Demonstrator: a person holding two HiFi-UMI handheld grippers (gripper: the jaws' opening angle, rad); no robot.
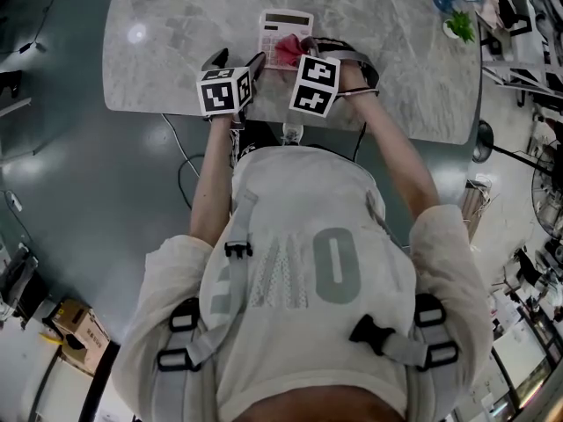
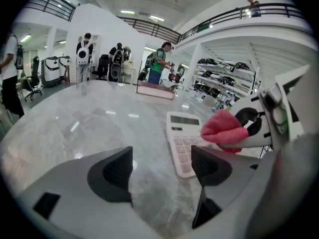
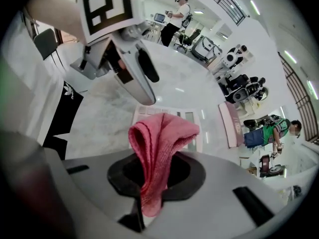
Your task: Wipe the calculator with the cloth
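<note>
- Calculator [image 1: 285, 23] lies flat on the marble table [image 1: 167, 51], near the edge closest to the person, display end away.
- Right gripper [image 3: 155, 176]: jaws closed on the pink cloth [image 3: 162, 133]. A folded bunch stands out past the tips and is held over the calculator's key area.
- Left gripper [image 2: 162, 171]: jaws apart, nothing between them but bare tabletop. It is placed just beside the calculator's left edge, not on it.
- Risk: the calculator is not braced. On so smooth a top it is likely to be pushed along or turned by a wiping stroke.
- Risk: only a narrow fold is pinched, so the cloth may be dragged out under friction.
- Risk: if pressed low, keys may be struck by the hard jaw tips.
- Risk: the grippers are close, so a sideways stroke may knock them together.
</note>
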